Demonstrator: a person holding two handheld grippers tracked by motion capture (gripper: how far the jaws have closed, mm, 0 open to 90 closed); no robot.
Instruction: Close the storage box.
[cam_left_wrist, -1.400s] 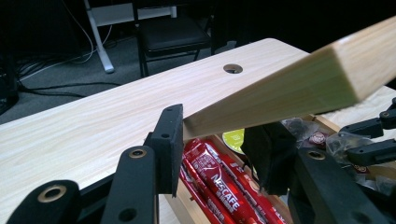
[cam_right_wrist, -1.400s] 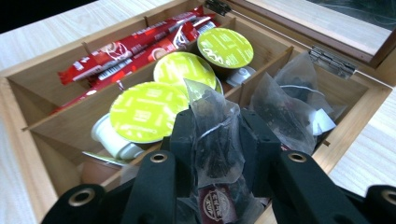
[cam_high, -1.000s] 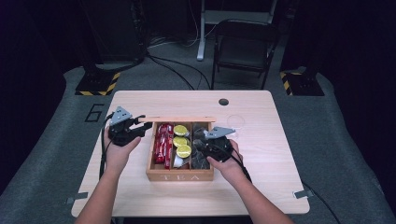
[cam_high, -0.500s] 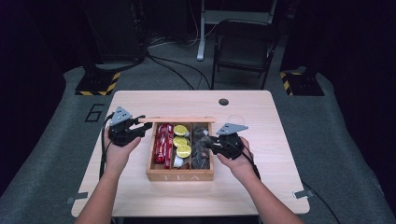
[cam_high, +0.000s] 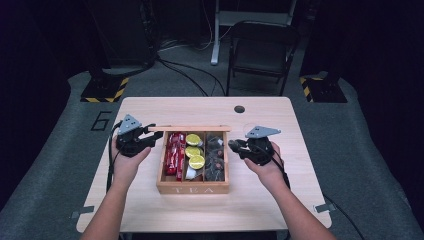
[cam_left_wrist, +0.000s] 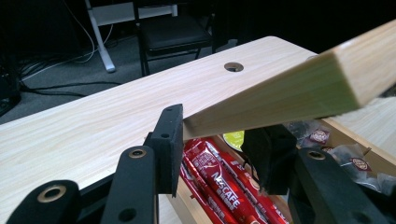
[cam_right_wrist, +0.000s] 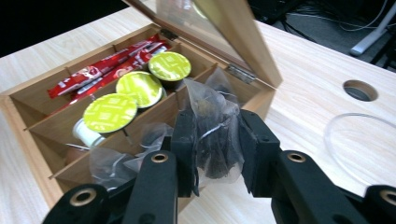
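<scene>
The right gripper (cam_right_wrist: 215, 156) has its two black jaws pinched on a clear tea bag (cam_right_wrist: 215, 135) of dark leaves, which stands up between the pads just above the right-hand compartment of the wooden tea box (cam_high: 193, 189). In the high view this gripper (cam_high: 236, 146) sits just beside the box's right wall, so the bag looks lifted out of its compartment and on its way off to the right. More clear tea bags (cam_right_wrist: 119, 161) lie in that same compartment, green-topped capsules (cam_right_wrist: 138, 88) fill the middle one, and red coffee sticks (cam_right_wrist: 100, 67) lie along the far-left one. The left gripper (cam_left_wrist: 219, 140) is clamped on the edge of the box's lid (cam_left_wrist: 289, 88), holding it propped open at the box's left rear corner, where the high view shows the gripper (cam_high: 152, 136) gripping the end of the raised lid (cam_high: 190, 128). On the table (cam_high: 260, 210) to the right of the box, behind the right gripper, lies a clear round dish (cam_right_wrist: 362, 140), seemingly empty. The step in hand, as I judge it, is carrying one tea bag out of the box while the lid is kept up. The next move calls for swinging the bag clear of the box's right wall toward that dish, lowering it, then parting the jaws, with the left grip kept firm so the lid does not drop.
</scene>
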